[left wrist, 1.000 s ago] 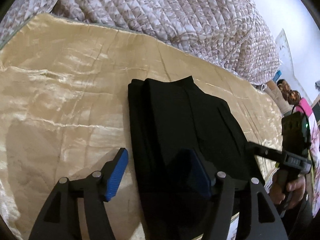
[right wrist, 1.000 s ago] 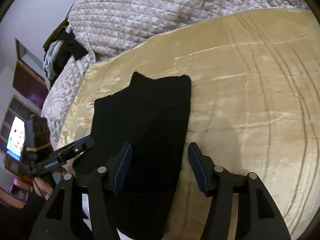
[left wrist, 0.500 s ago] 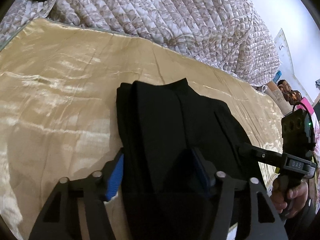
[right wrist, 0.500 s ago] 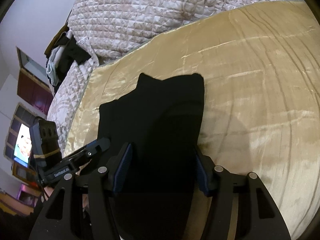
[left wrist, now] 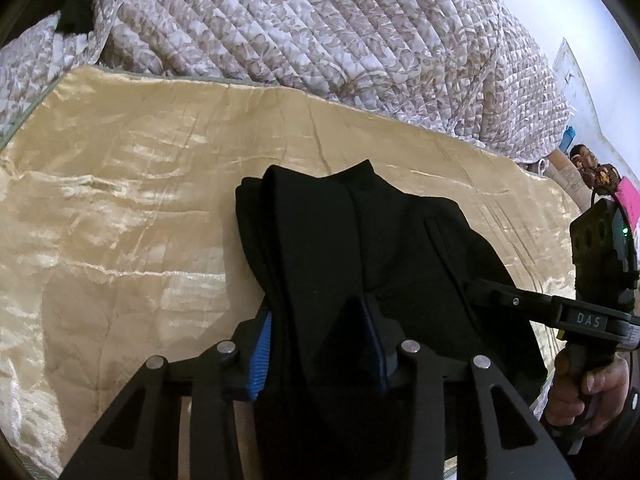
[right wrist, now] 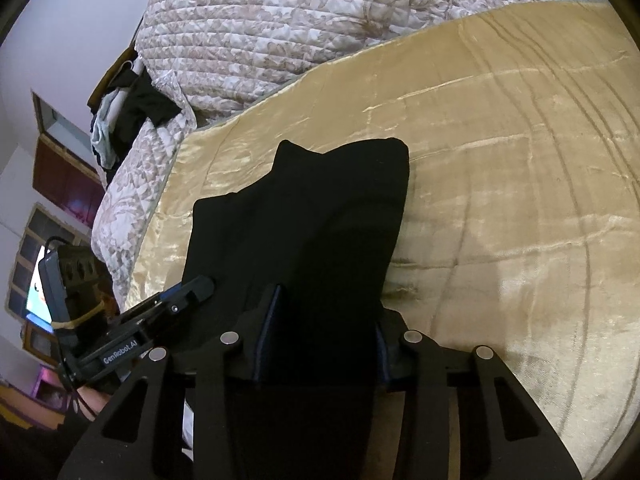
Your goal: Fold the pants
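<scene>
The black pants lie as a long, already narrowed bundle on the golden satin bedspread, their long axis running straight away from both tools toward the quilted floral comforter at the far side. The near end sits right at the tools, so neither hand is clearly the nearer: the left hand-held gripper has the bundle's left-side layers between its blue pads, and the right hand-held gripper straddles the right portion. Both sets of jaws have just been closing, and each now looks clamped on the dark cloth. A second ago the left pads stood apart, one resting out on bare bedspread; the right pads were also wider, with cloth only partly between them. The coming fold would likely carry this near end forward along that axis.
</scene>
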